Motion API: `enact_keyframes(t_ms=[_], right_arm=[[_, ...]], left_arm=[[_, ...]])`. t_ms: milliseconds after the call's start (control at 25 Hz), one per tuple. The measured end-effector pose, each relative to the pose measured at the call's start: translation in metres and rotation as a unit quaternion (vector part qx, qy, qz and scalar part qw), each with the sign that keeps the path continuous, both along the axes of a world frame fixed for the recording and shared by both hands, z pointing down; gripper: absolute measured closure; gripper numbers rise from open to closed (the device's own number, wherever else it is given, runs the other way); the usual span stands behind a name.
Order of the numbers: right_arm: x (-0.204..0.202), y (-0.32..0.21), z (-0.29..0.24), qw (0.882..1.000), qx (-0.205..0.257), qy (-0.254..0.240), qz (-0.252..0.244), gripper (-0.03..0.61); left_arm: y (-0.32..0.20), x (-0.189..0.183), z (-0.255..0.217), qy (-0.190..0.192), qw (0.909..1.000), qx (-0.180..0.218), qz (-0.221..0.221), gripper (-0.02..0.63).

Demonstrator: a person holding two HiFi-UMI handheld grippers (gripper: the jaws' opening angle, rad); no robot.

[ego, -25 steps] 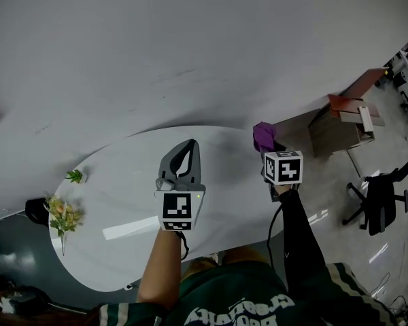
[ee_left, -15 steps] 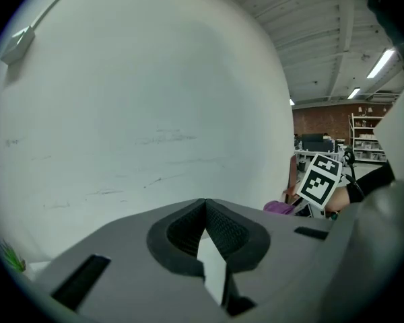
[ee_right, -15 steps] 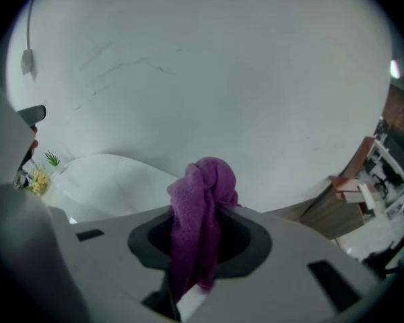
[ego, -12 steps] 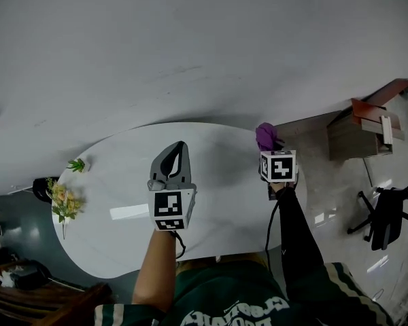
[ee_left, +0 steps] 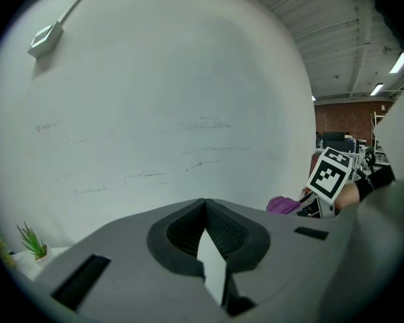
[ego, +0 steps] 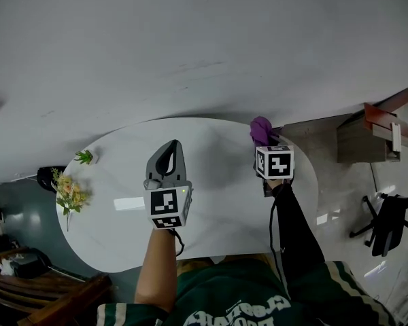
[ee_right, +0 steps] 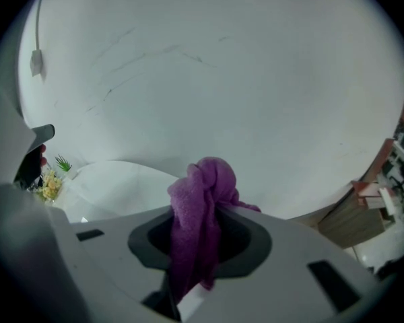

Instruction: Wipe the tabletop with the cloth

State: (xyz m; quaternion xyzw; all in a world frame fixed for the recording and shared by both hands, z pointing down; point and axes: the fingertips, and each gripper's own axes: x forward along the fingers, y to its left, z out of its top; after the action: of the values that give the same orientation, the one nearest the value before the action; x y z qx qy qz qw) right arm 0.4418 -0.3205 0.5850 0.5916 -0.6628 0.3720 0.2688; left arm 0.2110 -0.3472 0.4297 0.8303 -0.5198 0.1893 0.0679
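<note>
A white oval tabletop (ego: 211,182) lies below me. My right gripper (ego: 263,141) hangs over its far right part, shut on a bunched purple cloth (ego: 260,130) that sticks up between the jaws; the cloth (ee_right: 202,214) fills the right gripper view. My left gripper (ego: 166,157) is held over the table's middle, jaws shut with nothing between them. In the left gripper view the right gripper's marker cube (ee_left: 331,174) and the cloth (ee_left: 286,205) show at the right. Whether the cloth touches the table, I cannot tell.
A small green plant (ego: 85,157) and a bunch of yellow flowers (ego: 70,195) stand at the table's left end. A wooden cabinet (ego: 377,134) and a black office chair (ego: 389,221) are on the floor to the right. A white wall (ego: 190,46) runs behind the table.
Both grippers have shifted slightly left and farther up in the view; the camera angle changed too. The cloth stays in the right gripper.
</note>
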Motion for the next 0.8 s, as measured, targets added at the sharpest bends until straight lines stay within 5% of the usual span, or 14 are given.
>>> enact_keyframes(t_ms=[800], right_arm=[[-0.202,-0.068,0.003,0.997,0.002,0.022,-0.073,0.469]], left_arm=[[-0.026,-0.202,0.017,0.021,0.998,0.0,-0.06,0.612]])
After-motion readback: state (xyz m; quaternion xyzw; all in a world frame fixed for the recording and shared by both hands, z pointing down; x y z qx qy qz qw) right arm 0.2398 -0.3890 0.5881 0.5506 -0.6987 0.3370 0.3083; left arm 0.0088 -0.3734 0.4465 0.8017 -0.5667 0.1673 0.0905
